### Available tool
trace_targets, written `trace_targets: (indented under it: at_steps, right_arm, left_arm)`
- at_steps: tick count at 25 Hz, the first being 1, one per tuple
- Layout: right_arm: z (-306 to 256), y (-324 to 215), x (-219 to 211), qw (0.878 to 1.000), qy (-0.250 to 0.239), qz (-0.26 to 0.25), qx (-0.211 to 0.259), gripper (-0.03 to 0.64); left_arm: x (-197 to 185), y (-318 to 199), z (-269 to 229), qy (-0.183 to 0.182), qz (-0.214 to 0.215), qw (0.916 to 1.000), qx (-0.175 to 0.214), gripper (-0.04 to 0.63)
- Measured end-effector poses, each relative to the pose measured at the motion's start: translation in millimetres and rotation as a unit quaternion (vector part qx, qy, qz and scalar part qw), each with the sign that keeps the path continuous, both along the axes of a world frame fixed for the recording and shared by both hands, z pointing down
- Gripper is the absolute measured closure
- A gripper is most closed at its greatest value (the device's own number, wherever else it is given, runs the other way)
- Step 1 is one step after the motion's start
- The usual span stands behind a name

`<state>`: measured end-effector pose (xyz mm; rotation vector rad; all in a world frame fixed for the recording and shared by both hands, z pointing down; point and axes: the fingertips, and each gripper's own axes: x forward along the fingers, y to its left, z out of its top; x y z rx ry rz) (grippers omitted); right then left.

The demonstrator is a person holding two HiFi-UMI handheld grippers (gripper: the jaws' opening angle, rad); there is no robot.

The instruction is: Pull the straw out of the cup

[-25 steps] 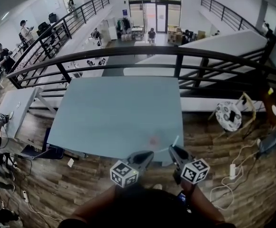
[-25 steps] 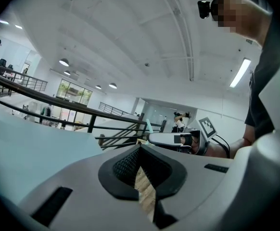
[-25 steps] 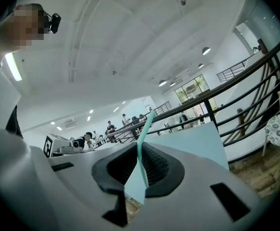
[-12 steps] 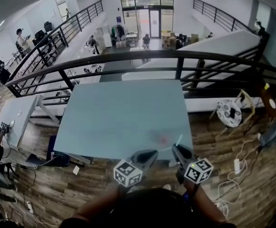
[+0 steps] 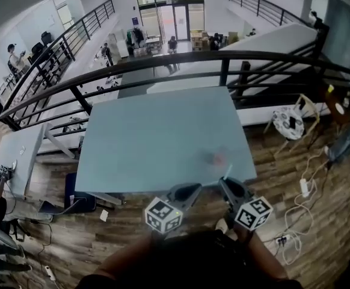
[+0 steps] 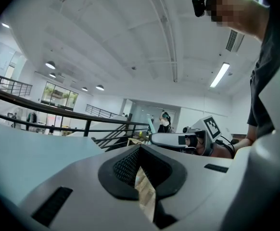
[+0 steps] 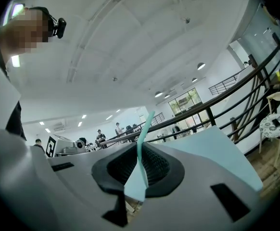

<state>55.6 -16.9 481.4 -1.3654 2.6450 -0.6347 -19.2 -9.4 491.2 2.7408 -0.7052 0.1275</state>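
Tabletop (image 5: 151,137), pale blue, smooth and matte, fills the middle of the head view, with a black metal railing (image 5: 163,65) curving behind it and wood-plank floor below. Both grey plastic grippers hang just off its near edge, side by side. The left gripper (image 6: 141,176) has its ribbed black pads drawn to a narrow slit; a tan sliver shows there, floor or something thin, I cannot tell which. The right gripper (image 7: 137,170) is clamped on the teal straw (image 7: 141,141), pinching its flattened lower end, so the thin tube's long axis runs up and forward from the jaws, leaning slightly left. In the head view it pokes past the jaw tips over the table edge. No cup can be made out around it, so it looks already free. A faint pinkish spot (image 5: 217,158) lies on the table just beyond.
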Motion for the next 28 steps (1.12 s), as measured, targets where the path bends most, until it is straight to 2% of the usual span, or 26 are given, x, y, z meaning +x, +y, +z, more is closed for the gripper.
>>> trace_targets:
  at_steps: [5,13,18,28]
  right_arm:
    - [11.0,40.1,-21.5,1.000,0.002,0.020,-0.005,0.577]
    - [26.9,82.3,-34.4,0.998,0.010,0.052,-0.027,0.577]
    - [30.4,96.6,-40.0,0.998,0.017,0.047,-0.037,0.578]
    - [33.2,103.8,-57.4,0.998,0.021,0.035,-0.040,0.578]
  left_arm:
    - [-14.4,22.5,17.0,0.005,0.025,0.9995,-0.017,0.584]
    - [-13.9,56.0,21.7,0.027,0.067,0.9967,-0.038,0.584]
    - [-8.8,68.2,16.6,0.050,0.069,0.9950,-0.051,0.584]
    - [-12.8,85.2,22.5,0.039,0.084,0.9946,-0.048,0.584]
